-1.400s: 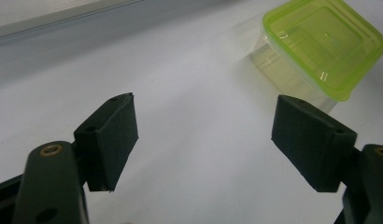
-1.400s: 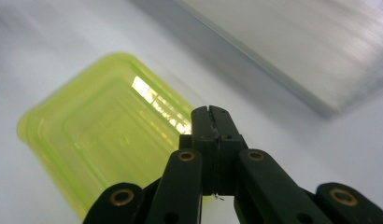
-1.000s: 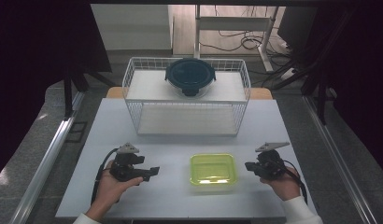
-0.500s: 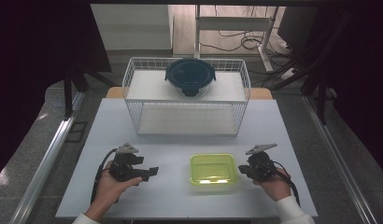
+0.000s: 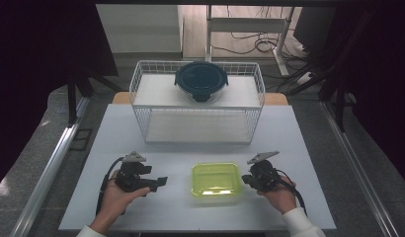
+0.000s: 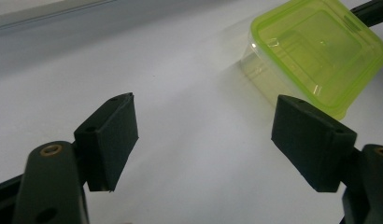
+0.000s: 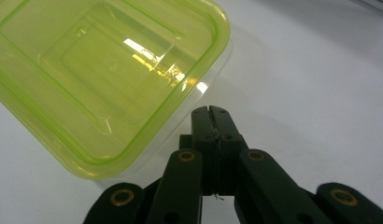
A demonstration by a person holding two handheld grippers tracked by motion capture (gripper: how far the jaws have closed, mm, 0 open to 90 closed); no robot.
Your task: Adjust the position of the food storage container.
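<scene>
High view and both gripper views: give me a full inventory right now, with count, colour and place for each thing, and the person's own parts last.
lidded container: 1, clear box with a yellow-green lid, near edge of the table between the two hand-held grippers.
wire basket: 1, white, far half of the table.
round container: 1, dark blue lid, up at the basket's far rim.
table: 1, white.
cables: several, dark, on the floor beyond the table.
left hand-held gripper: 1, black, left of the lidded container, jaws open and empty.
right hand-held gripper: 1, black, jaws shut, tip close by the container's right side.
hands: 2, one on each hand-held gripper, at the near edge.
</scene>
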